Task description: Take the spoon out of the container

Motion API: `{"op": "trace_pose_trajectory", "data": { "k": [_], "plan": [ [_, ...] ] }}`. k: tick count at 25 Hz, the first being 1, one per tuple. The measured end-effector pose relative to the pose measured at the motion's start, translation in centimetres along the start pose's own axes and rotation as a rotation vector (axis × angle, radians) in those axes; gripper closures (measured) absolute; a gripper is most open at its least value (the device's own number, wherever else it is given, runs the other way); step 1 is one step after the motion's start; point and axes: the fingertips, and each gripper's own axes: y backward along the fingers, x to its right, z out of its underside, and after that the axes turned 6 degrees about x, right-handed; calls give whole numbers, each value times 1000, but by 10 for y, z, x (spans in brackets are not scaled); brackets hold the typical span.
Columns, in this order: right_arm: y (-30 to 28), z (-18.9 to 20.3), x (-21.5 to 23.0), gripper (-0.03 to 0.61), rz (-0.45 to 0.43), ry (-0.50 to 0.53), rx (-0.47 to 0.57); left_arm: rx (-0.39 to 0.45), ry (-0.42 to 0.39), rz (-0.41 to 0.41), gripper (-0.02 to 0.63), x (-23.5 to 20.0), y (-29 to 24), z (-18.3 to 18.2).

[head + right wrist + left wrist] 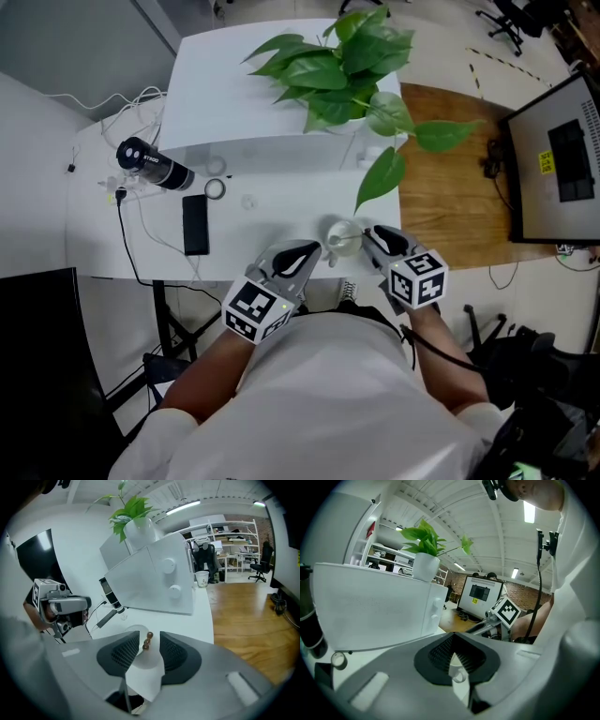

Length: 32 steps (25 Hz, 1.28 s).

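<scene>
right tool (146,637) gapes around the brown beaded spoon handle (145,645); we'd close squarely, then lift straight from the clear round container (342,239); left tool (311,251) together.

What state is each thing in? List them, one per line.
container: upright on the table.
spoon: standing inside the container.
left gripper: shut on the container.
right gripper: open, jaws either side of the spoon's handle, not touching it.
phone: lying flat on the table.

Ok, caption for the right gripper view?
Right gripper open over the container on the white table, the bead-tipped spoon handle standing between its parted jaws.
</scene>
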Motion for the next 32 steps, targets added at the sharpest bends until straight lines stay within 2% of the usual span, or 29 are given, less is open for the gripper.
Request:
{"op": "trace_pose_trajectory", "data": {
  "k": [8,17,32],
  "plan": [
    [-5,8,-1,453,-11,-5,-20,-7,4,4,609,-3,-1,1],
    [-11,10,-5,518,-22,12,-33,-6,10,-4,610,-4,0,1],
    [7,-6,-14,522,-30,56,11,24,5,-22,611,-1,6,-4]
  ]
}}
